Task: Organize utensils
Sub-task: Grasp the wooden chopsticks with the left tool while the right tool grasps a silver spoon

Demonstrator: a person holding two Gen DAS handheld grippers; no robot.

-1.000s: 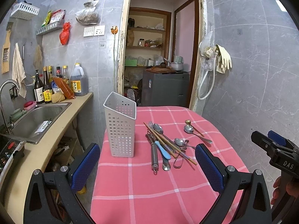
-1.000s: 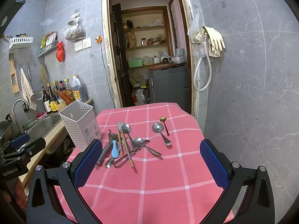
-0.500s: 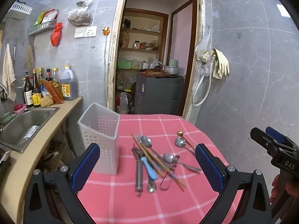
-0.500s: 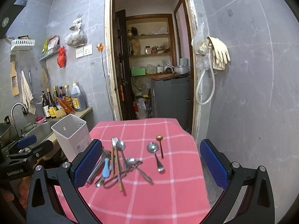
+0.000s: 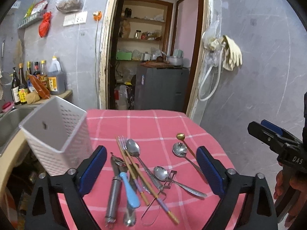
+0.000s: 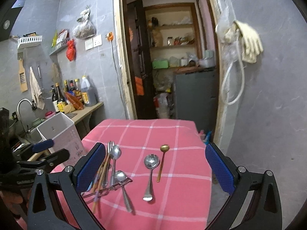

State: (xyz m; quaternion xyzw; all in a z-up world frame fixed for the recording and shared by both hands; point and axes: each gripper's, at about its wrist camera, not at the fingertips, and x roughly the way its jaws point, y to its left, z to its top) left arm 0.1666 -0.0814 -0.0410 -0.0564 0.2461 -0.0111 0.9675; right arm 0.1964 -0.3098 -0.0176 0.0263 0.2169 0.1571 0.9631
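Observation:
A heap of utensils lies on the pink checked tablecloth (image 5: 153,122): a blue-handled tool (image 5: 129,190), a steel peeler (image 5: 113,189), chopsticks (image 5: 132,170), a fork (image 5: 123,143), steel spoons (image 5: 133,150) and wire tongs (image 5: 163,187). A steel ladle spoon (image 6: 151,164) and a gold spoon (image 6: 163,157) lie apart to the right. A white perforated holder (image 5: 57,132) stands at the left. My left gripper (image 5: 151,174) is open just above the heap. My right gripper (image 6: 153,170) is open above the two separate spoons.
A counter with a sink (image 5: 7,120) and bottles (image 5: 23,88) runs along the left. An open doorway (image 5: 151,57) with a grey cabinet (image 5: 161,88) is behind the table. A grey tiled wall with hanging gloves (image 5: 232,53) is close on the right.
Both grippers have moved forward and down towards the table; the utensils now sit between the fingers. Nothing on the table has moved.

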